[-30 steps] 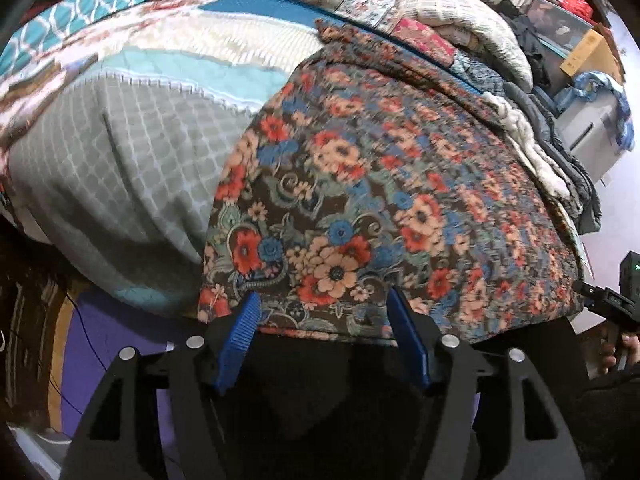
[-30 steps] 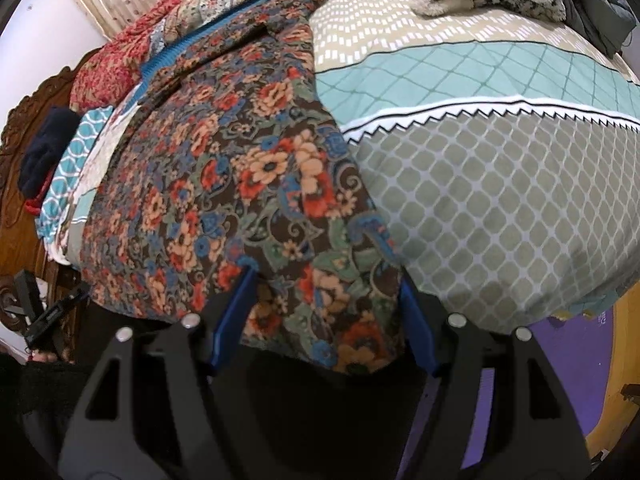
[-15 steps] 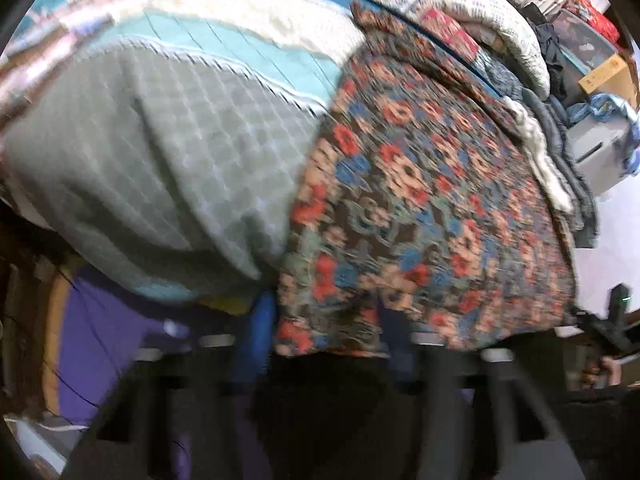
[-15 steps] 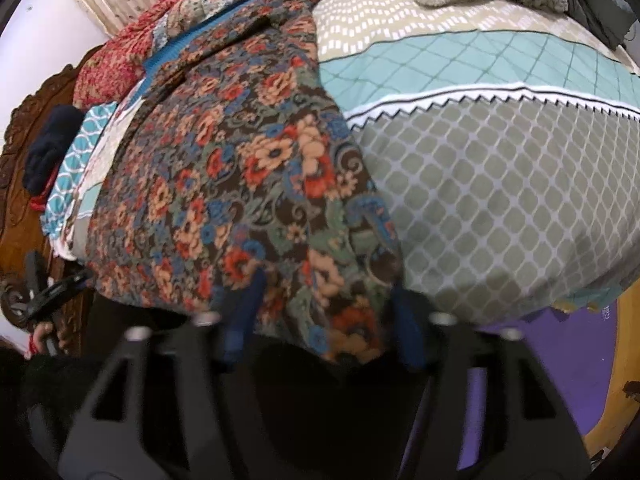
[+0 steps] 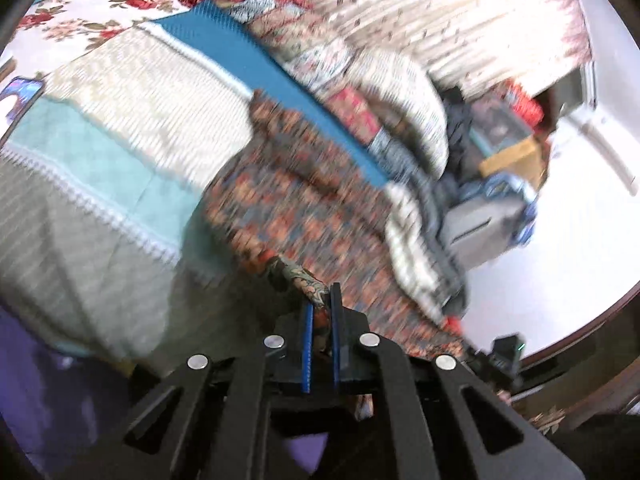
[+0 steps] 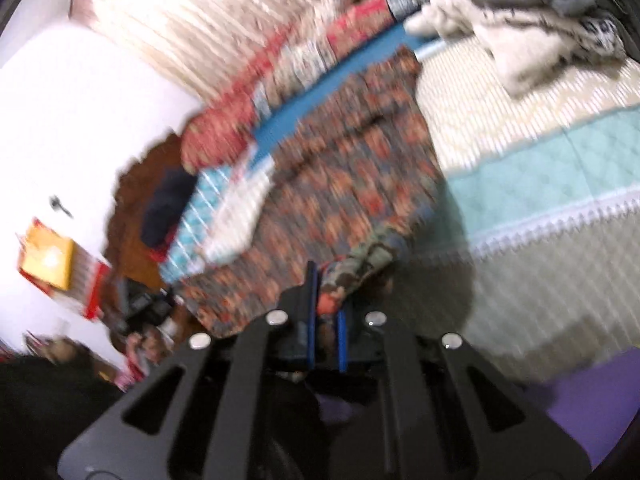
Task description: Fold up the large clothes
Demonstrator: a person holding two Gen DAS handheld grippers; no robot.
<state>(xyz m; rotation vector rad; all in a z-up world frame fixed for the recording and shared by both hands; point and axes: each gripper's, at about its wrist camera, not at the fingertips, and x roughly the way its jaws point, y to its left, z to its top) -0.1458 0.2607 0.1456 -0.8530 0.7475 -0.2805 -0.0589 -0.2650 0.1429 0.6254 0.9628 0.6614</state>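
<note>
A large floral garment (image 5: pixel 304 208), brown with red, orange and blue flowers, lies spread on the bed; it also shows in the right wrist view (image 6: pixel 352 184). My left gripper (image 5: pixel 320 304) is shut on the garment's near hem corner, cloth bunched between its blue pads. My right gripper (image 6: pixel 326 296) is shut on the other near corner of the hem. Both corners are lifted off the bed edge. Both views are blurred by motion.
The bed carries a grey, teal and cream patterned quilt (image 5: pixel 80 184), also in the right wrist view (image 6: pixel 540 184). Piled blankets and clothes (image 6: pixel 520 20) lie at its far side. Boxes and a bin (image 5: pixel 492 200) stand beside the bed. A curtain (image 5: pixel 440 12) hangs behind.
Both grippers have closed on the near hem corners of the floral garment and lifted them. Both cameras now tilt upward, showing the curtain and wall.
</note>
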